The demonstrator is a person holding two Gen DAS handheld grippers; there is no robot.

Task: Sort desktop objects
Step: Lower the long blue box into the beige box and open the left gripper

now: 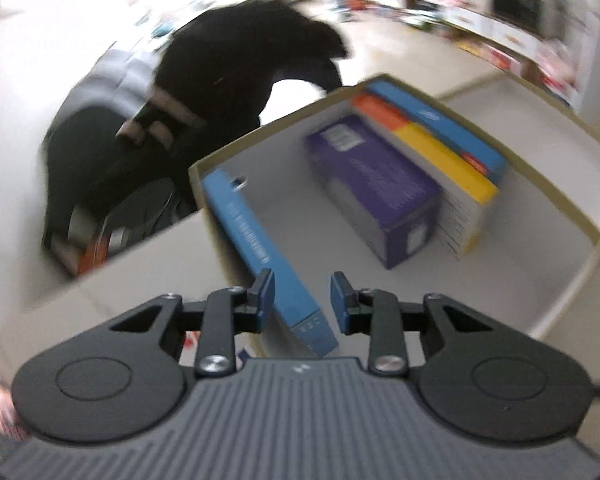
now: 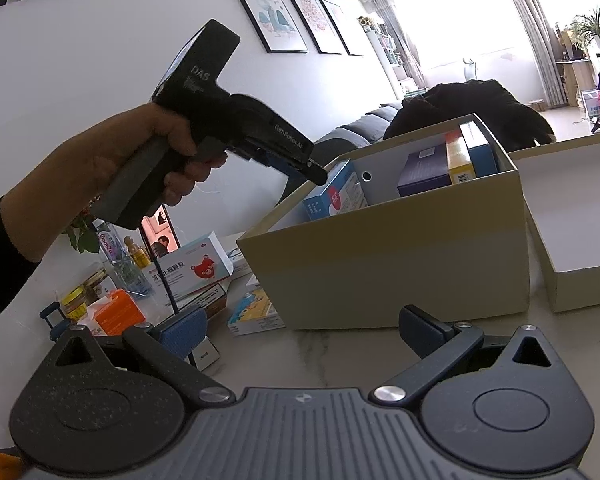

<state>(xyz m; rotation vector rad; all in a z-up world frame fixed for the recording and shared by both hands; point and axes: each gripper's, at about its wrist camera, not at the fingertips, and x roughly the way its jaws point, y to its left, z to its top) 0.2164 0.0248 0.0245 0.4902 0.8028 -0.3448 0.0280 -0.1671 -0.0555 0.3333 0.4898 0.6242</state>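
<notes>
The left hand-held gripper [image 1: 302, 296] is held above the near left corner of the open cardboard box [image 1: 556, 184], pointing down into it. Its jaws are narrowly apart and nothing is pressed between the pads; a blue box [image 1: 260, 248] is seen just under them, leaning against the left wall of the cardboard box. Deeper inside, a purple box [image 1: 376, 184] is lying flat, and a yellow-and-orange box [image 1: 440, 152] and another blue one [image 1: 440, 120] are standing on edge beside it (all three near the far wall). The right hand-held gripper [image 2: 300, 328] is kept low over the marble bench [image 2: 340, 360], its jaws spread wide and empty. More small boxes [image 2: 196, 268] and bottles [image 2: 118, 264] are left on the bench, to the left of the cardboard box. The lid [image 2: 572, 216] is lying on the right.
</notes>
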